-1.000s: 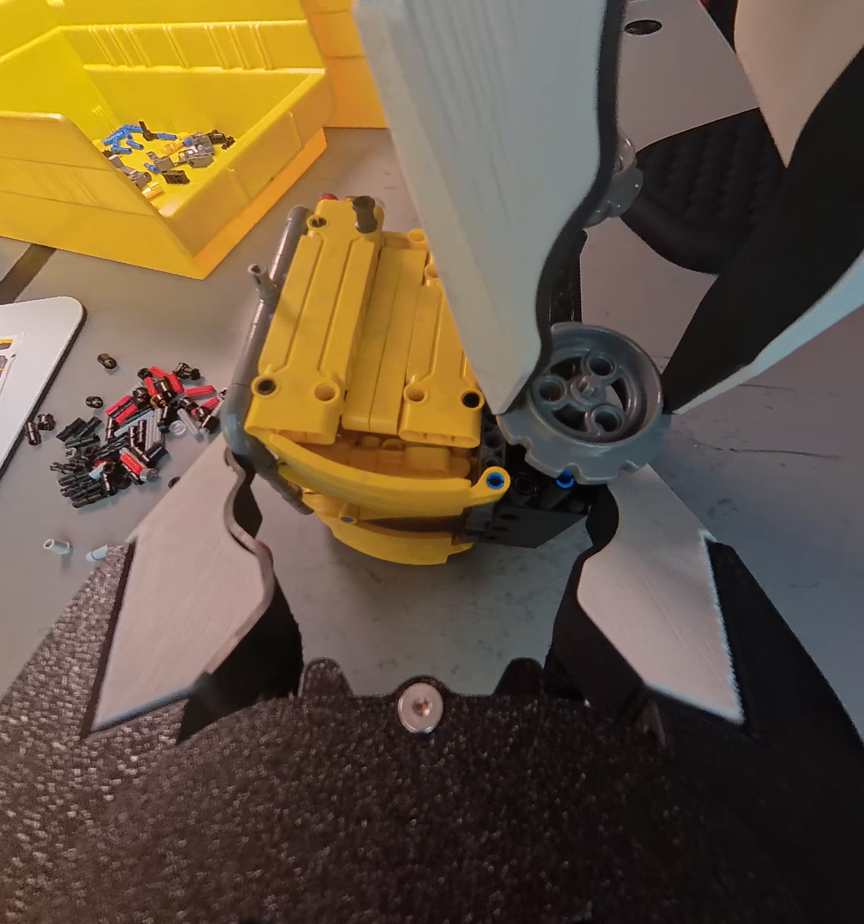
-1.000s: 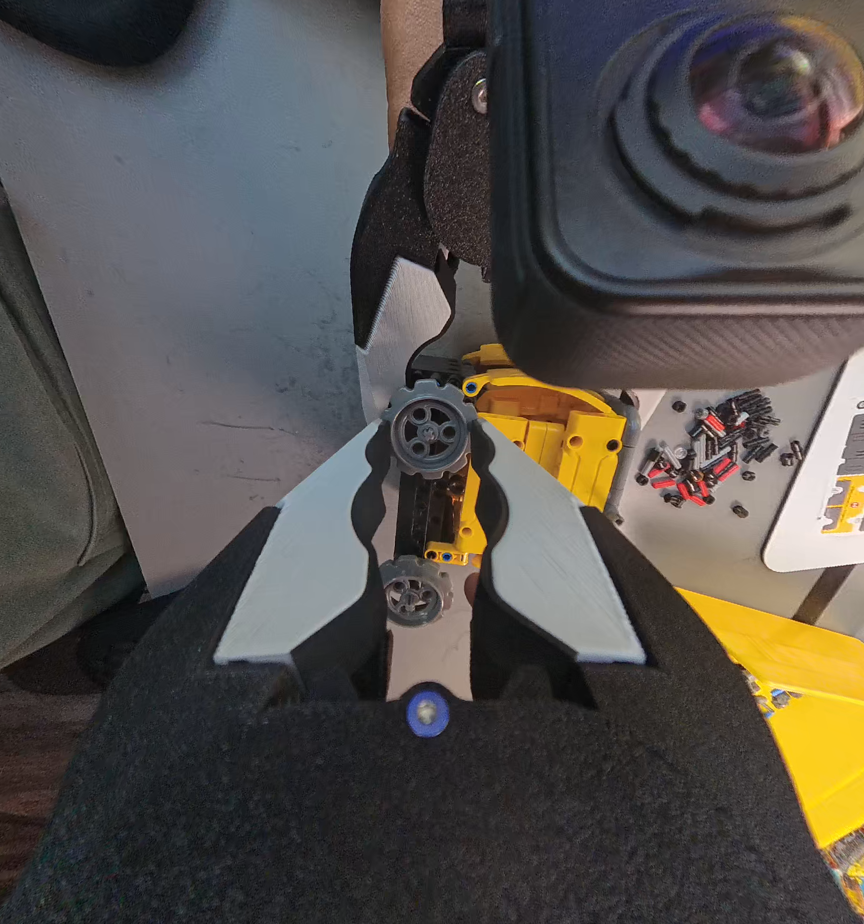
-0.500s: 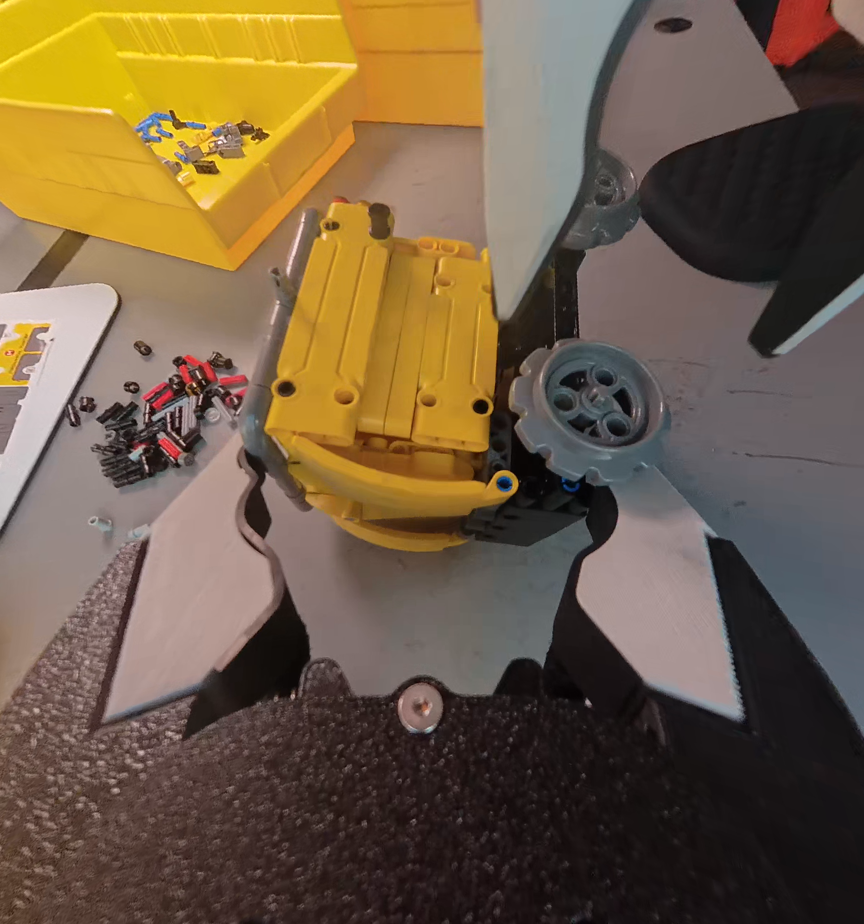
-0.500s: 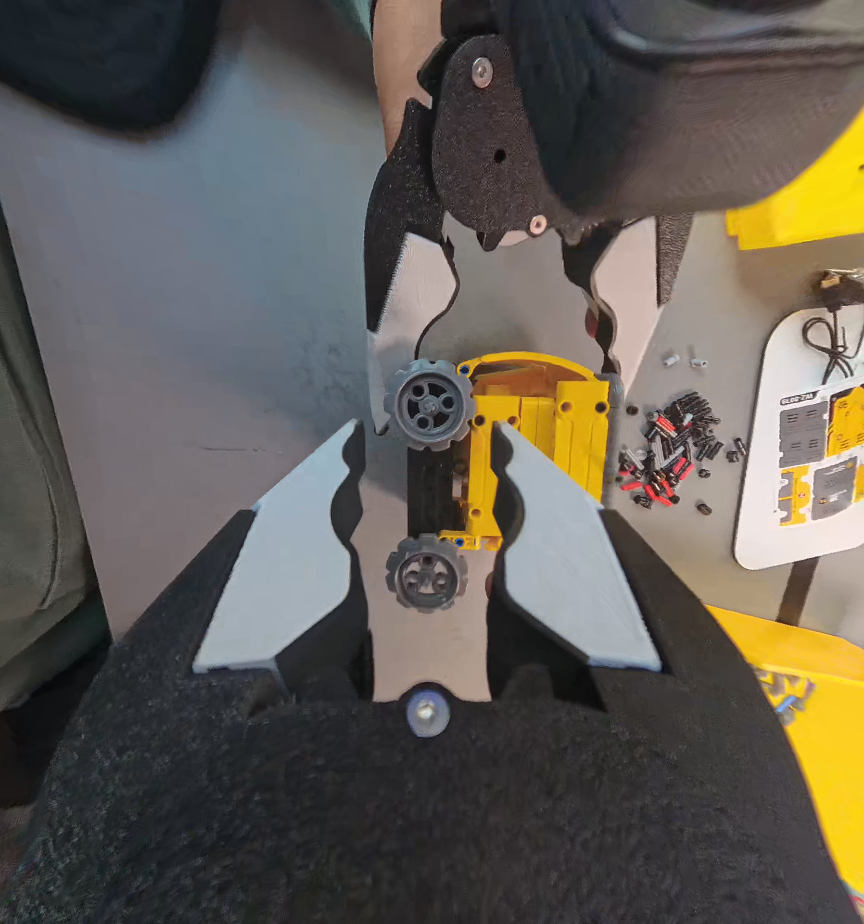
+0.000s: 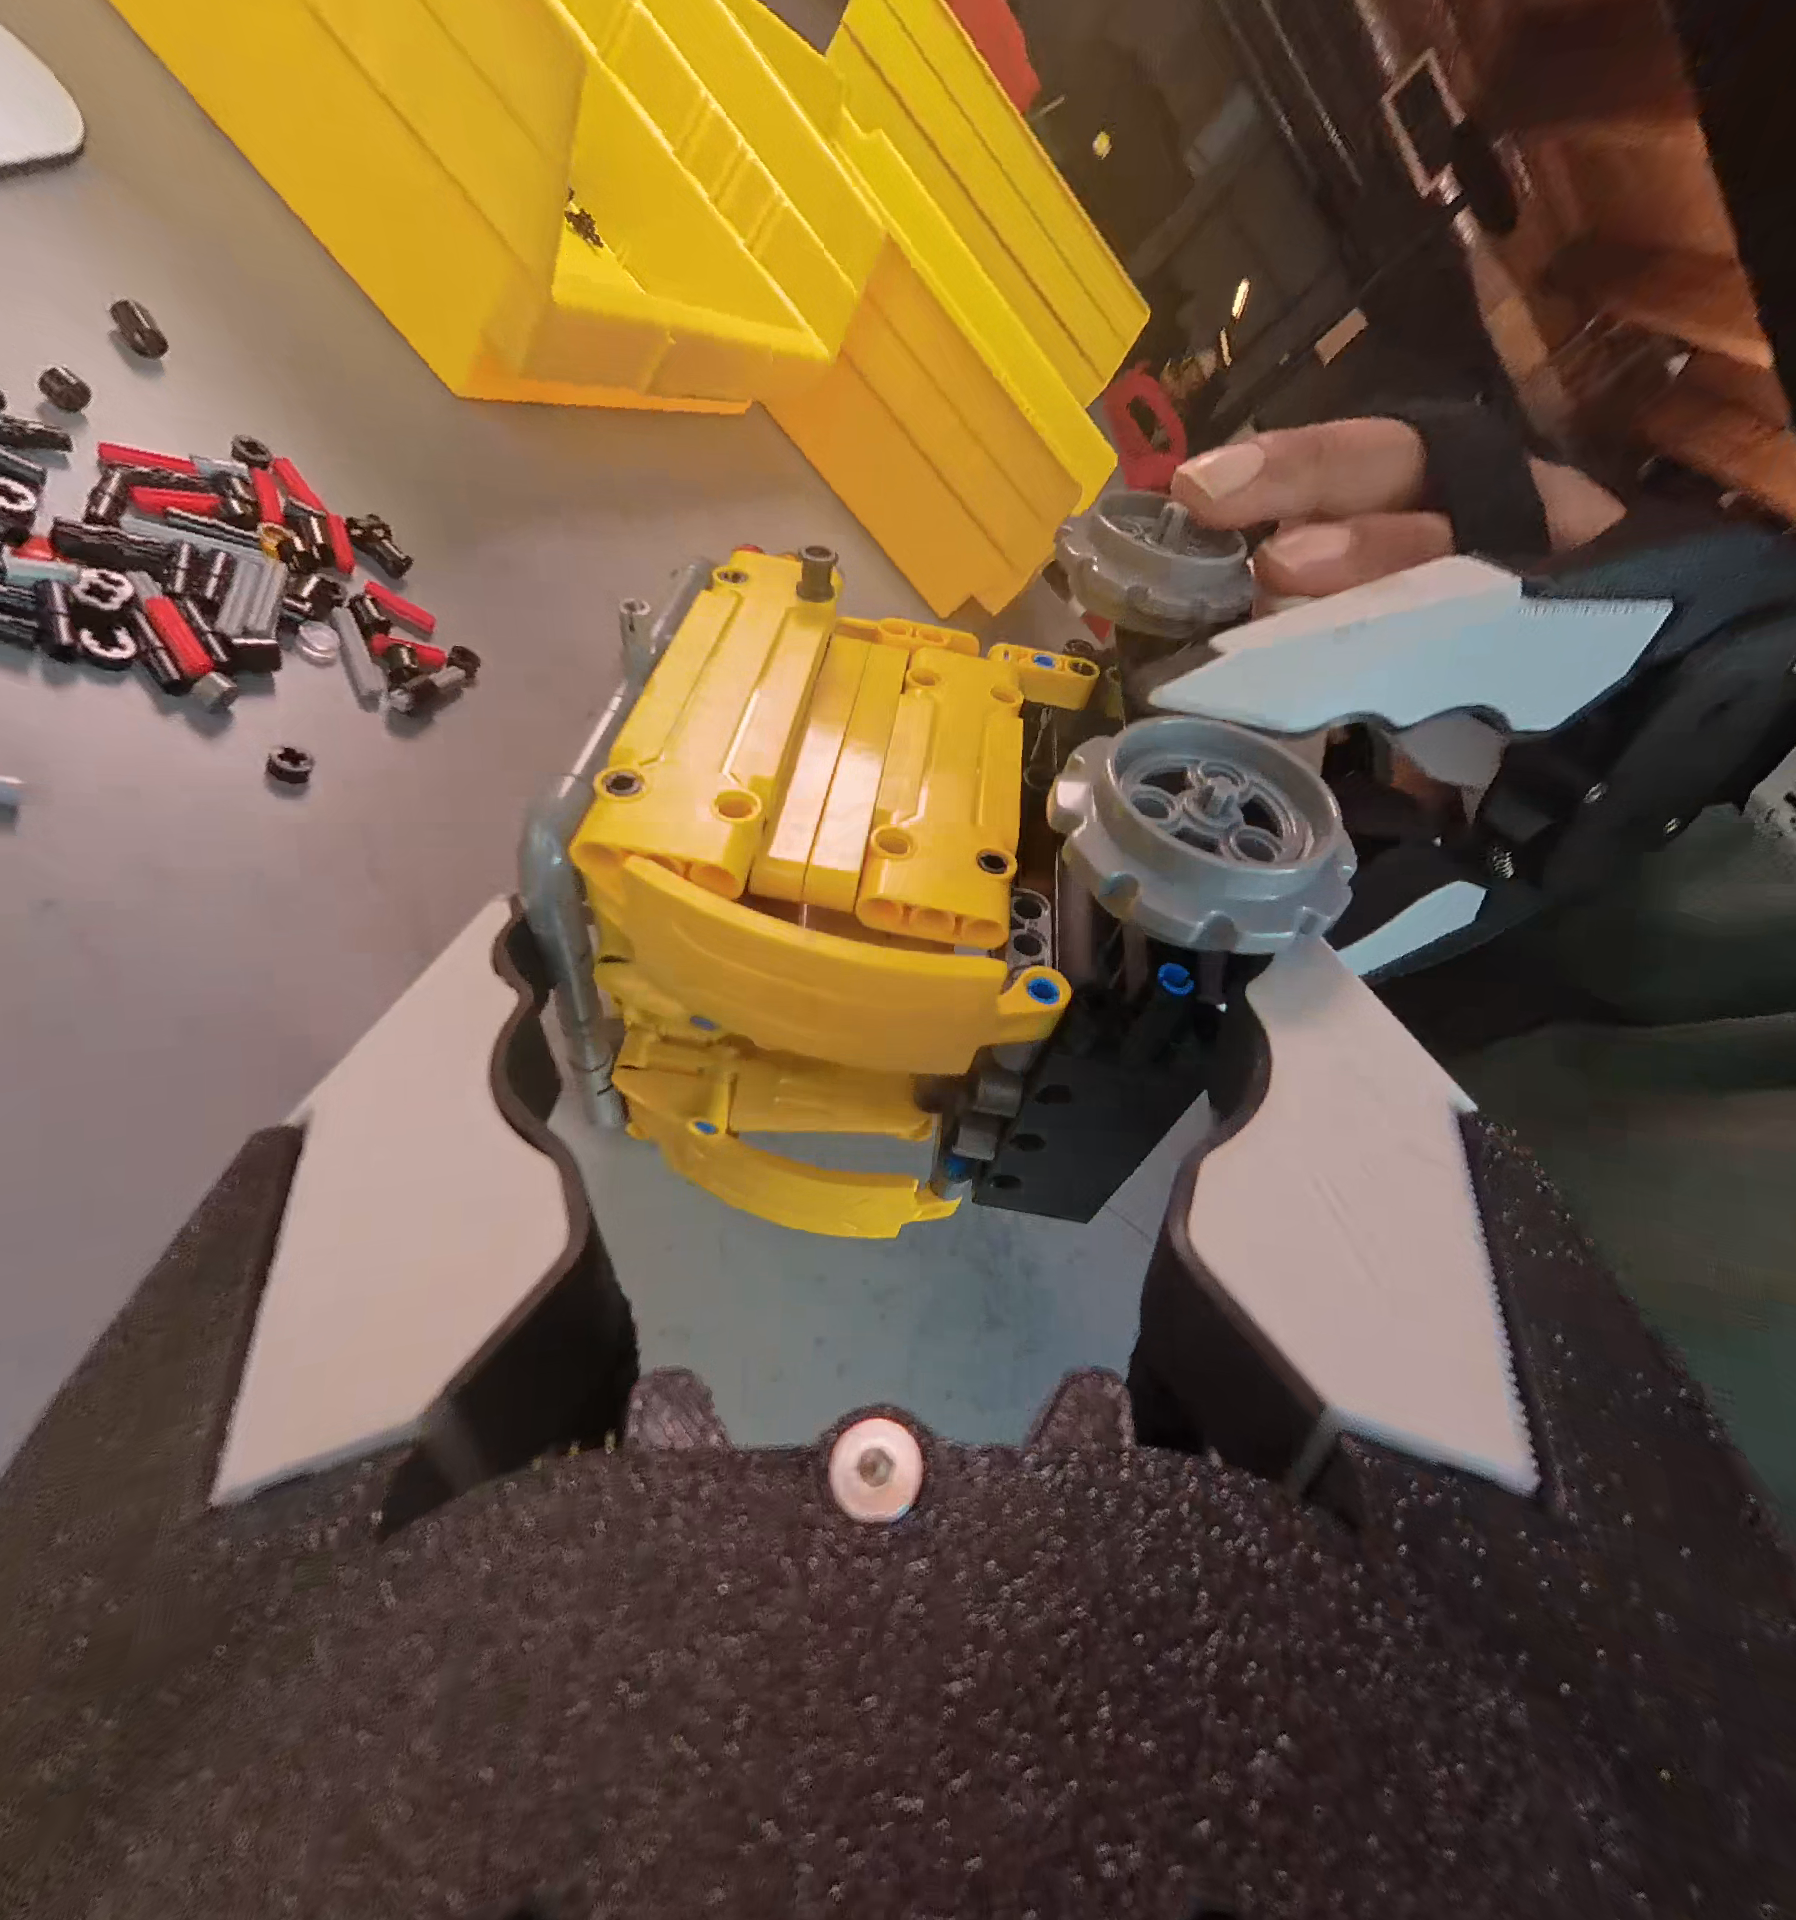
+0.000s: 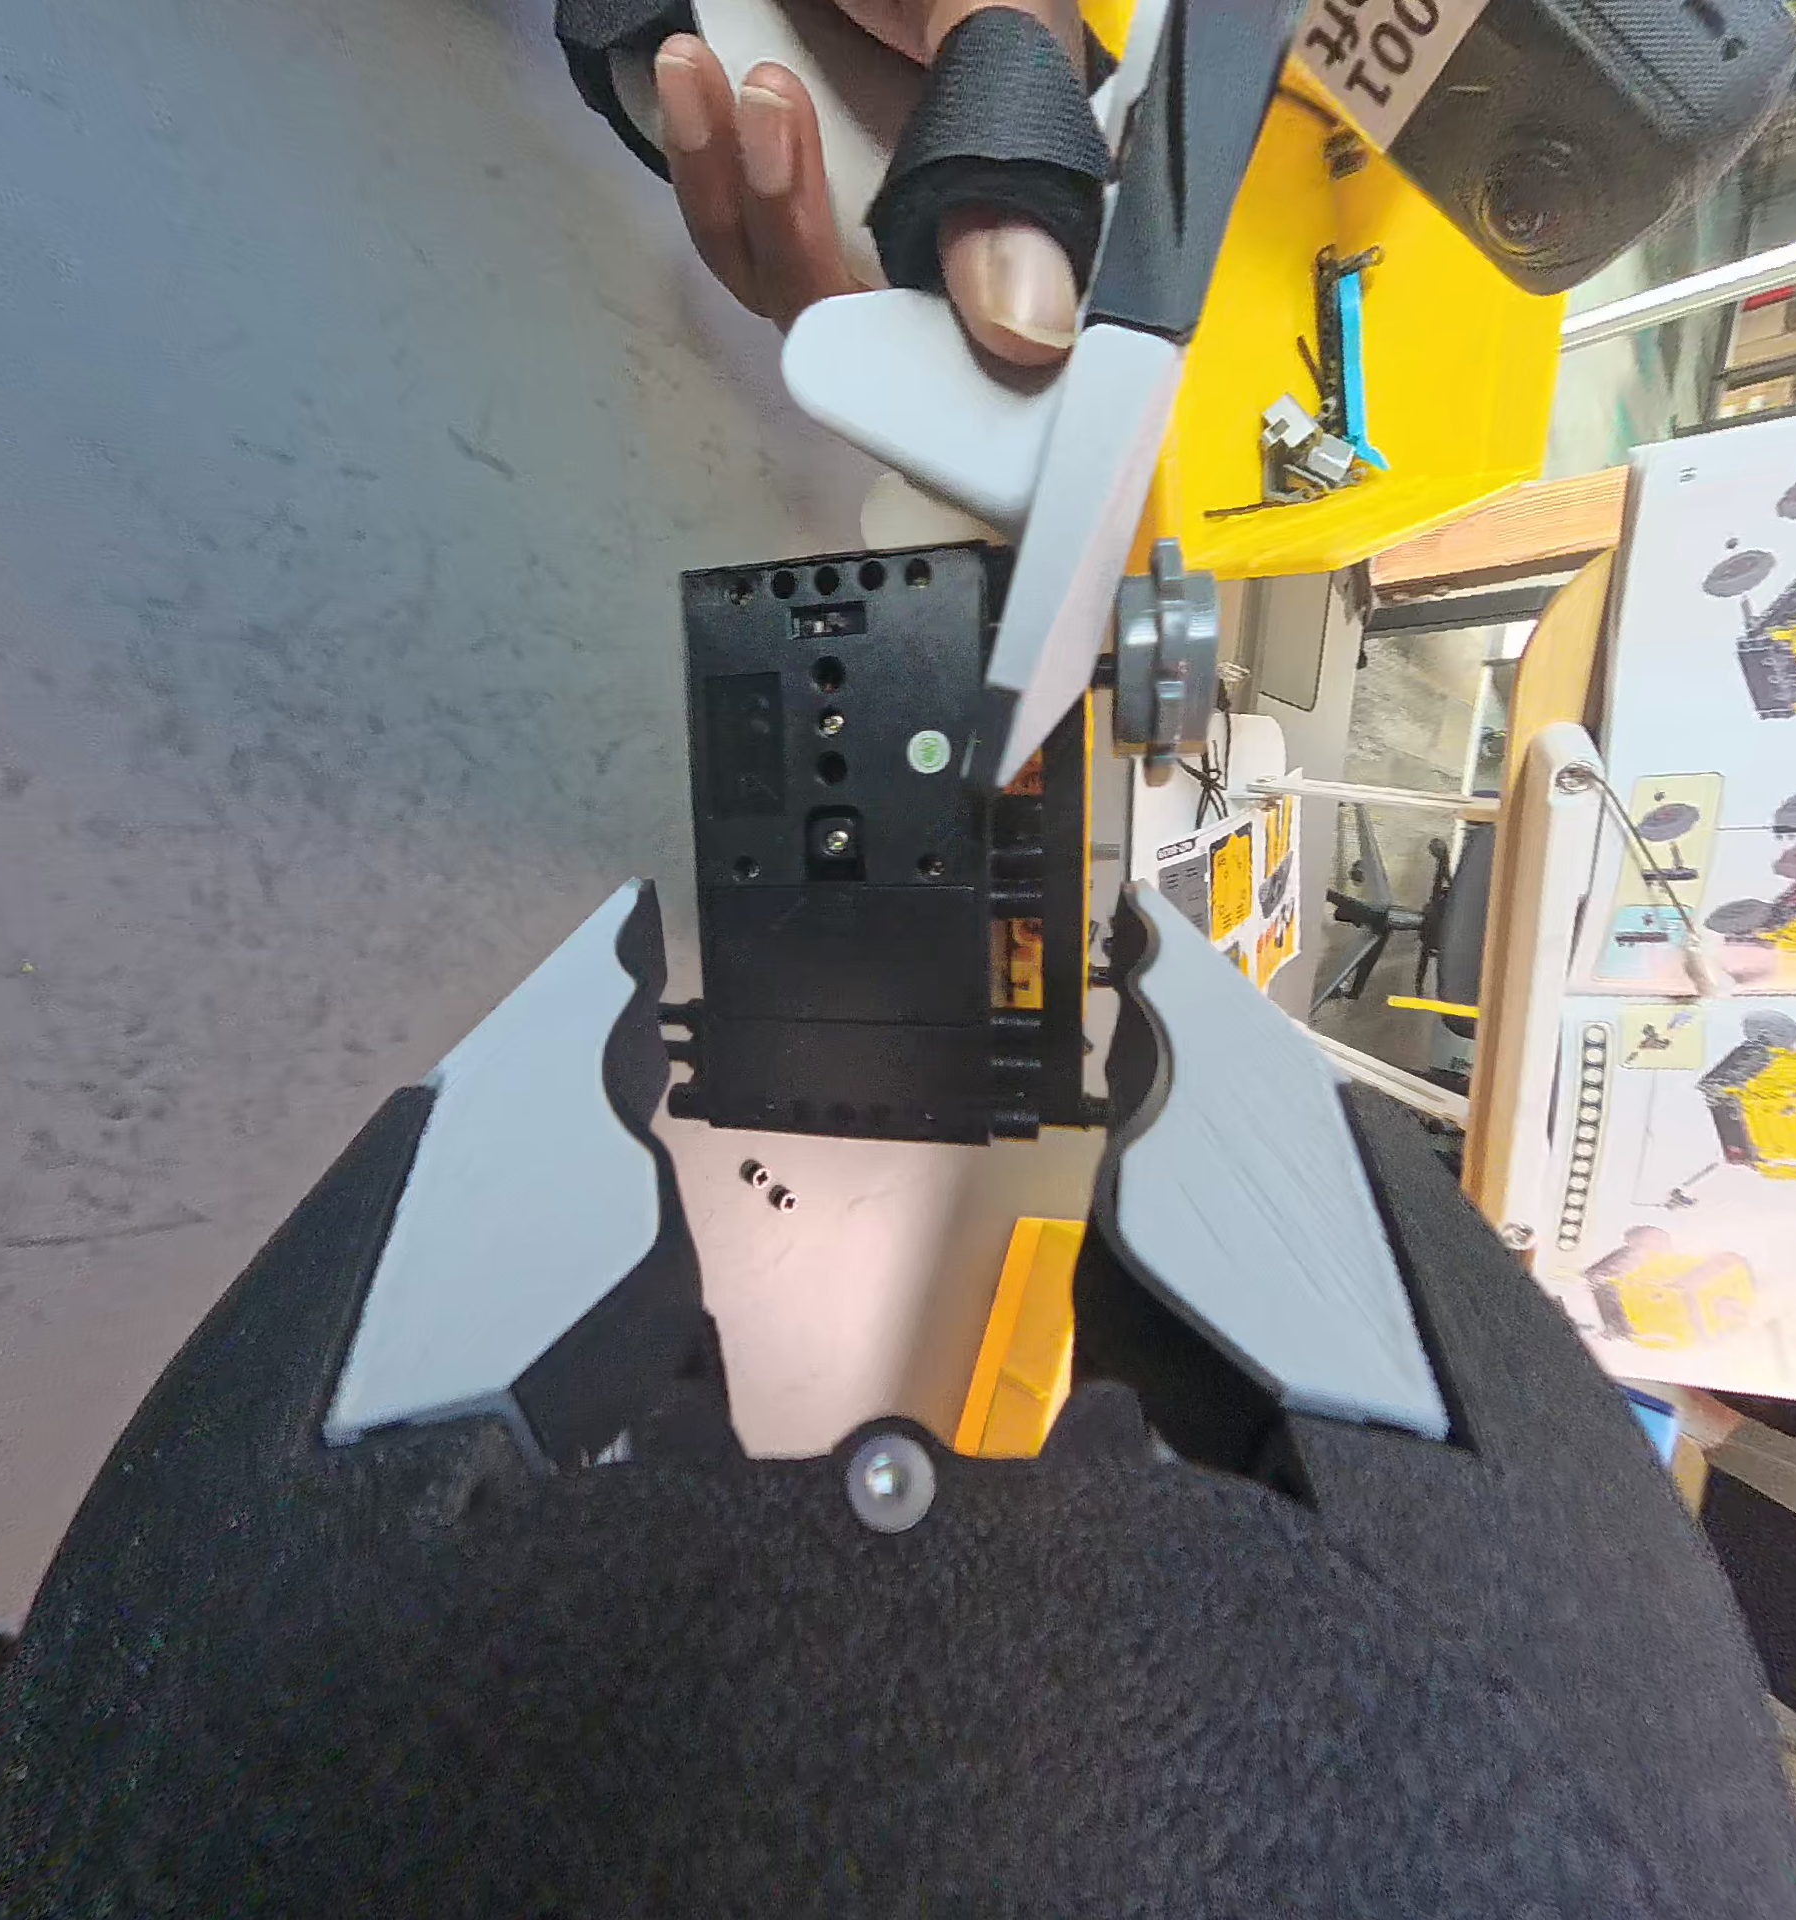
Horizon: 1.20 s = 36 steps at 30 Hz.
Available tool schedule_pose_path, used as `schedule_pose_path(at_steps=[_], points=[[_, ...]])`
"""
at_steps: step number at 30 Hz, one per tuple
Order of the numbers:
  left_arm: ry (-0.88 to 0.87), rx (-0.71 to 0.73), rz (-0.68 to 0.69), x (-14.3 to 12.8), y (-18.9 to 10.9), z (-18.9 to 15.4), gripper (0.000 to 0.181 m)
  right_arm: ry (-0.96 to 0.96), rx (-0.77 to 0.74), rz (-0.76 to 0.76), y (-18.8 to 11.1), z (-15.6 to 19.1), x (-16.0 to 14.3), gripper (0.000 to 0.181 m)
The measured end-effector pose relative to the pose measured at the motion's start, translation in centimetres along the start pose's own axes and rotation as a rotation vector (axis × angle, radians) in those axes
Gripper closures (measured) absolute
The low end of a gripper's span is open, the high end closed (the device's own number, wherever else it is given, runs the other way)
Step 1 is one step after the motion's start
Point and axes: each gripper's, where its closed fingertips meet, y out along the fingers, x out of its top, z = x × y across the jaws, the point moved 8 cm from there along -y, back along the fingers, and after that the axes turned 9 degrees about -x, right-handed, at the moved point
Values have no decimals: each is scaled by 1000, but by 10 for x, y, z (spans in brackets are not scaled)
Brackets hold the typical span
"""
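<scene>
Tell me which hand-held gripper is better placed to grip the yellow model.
Probably left: the left hand-held gripper has the yellow model between its fingers, tips at both sides. The right hand-held gripper only brackets one end of the black base, open wide.

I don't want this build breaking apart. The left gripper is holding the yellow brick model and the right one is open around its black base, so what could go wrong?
1. The left gripper pinches the yellow brick model only at its fingertips, so it may twist loose.
2. The right gripper, open around the black base, could knock the grey wheel off on closing.
</scene>
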Motion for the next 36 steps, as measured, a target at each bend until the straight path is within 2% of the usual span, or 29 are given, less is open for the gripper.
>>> schedule_pose_path(at_steps=[2,5,12,23,27,34,36], points=[[-40,-28,-22,0,-2,3,54,25,13,-26,-1,-2,6,94],[-69,-49,-40,1,-4,6,53,-68,-29,9,6,-3,6,94],[-48,-85,-58,-4,-7,11,53,-12,1,-18,14,-9,4,104],[25,-44,-21,-9,-3,11,55,17,-7,-45,12,-8,-1,105],[15,-26,-24,-10,-4,12,69,-6,-29,-55,11,-7,-1,105],[43,-31,-22,-12,-5,12,68,-19,-47,-83,10,-3,-1,106],[64,-33,-22,-13,-4,12,64,-16,-56,-95,9,-2,-2,106]])
